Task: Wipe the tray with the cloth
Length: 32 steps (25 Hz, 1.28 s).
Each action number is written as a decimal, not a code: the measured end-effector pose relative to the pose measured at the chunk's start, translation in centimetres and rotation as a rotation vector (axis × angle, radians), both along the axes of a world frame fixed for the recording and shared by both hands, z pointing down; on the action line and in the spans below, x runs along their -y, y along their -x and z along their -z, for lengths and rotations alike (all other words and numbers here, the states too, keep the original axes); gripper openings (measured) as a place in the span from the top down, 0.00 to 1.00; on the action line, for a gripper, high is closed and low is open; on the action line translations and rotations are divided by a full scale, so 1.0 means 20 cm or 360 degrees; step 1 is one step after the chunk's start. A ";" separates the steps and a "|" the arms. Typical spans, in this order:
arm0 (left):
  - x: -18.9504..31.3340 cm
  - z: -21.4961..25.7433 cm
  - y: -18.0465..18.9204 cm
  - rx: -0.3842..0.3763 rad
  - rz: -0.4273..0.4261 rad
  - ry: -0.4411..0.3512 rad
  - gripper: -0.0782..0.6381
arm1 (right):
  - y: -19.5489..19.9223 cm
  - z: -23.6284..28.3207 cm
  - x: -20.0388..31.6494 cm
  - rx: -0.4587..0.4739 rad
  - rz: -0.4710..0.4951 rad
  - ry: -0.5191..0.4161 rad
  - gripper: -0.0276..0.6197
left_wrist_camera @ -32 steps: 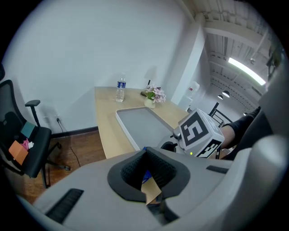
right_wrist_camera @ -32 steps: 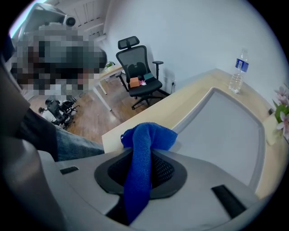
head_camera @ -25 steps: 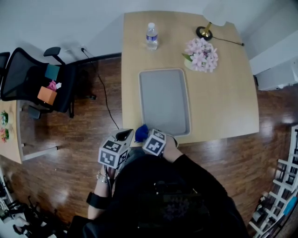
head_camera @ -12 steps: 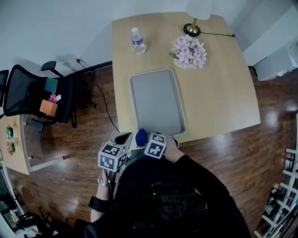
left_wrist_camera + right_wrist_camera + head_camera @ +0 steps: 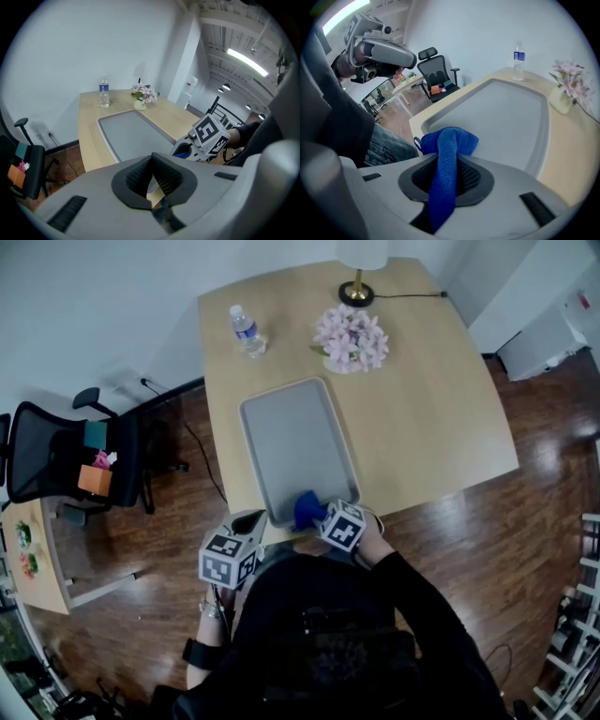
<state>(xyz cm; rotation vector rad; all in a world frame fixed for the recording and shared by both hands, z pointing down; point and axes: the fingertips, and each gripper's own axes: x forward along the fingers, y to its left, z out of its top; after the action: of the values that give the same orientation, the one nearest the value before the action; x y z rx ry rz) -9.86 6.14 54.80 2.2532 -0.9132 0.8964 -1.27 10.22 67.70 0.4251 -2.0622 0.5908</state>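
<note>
With the right gripper (image 5: 446, 177) clenched on the blue cloth (image 5: 449, 143) over the near end of the grey tray (image 5: 291, 437), I'd press the cloth flat and sweep long overlapping strokes toward the far rim, the left gripper (image 5: 152, 162), pinched closed on nothing, staying clear.

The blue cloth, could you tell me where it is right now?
Head view: the blue cloth is pinched in the right gripper, at the grey tray's near end.
</note>
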 end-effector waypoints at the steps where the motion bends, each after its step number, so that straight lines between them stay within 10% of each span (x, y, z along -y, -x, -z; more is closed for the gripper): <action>1: 0.00 0.00 -0.01 -0.0001 -0.0008 0.0000 0.88 | -0.05 0.00 0.01 -0.0007 -0.0035 -0.0012 0.83; 20: 0.09 -0.01 0.06 -0.0103 -0.0106 -0.0020 0.88 | -0.51 0.07 0.11 -0.0233 -0.0609 -0.0100 0.83; 32: 0.11 -0.06 0.28 -0.0155 -0.0416 0.0036 0.88 | -0.61 0.22 0.13 -0.0331 -0.1377 -0.0227 0.83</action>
<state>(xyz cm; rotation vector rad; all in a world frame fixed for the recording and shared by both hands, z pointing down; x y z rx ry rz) -15.50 3.93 56.02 2.4102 -0.5708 0.8930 10.97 7.72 63.34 1.4297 -1.6611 0.8480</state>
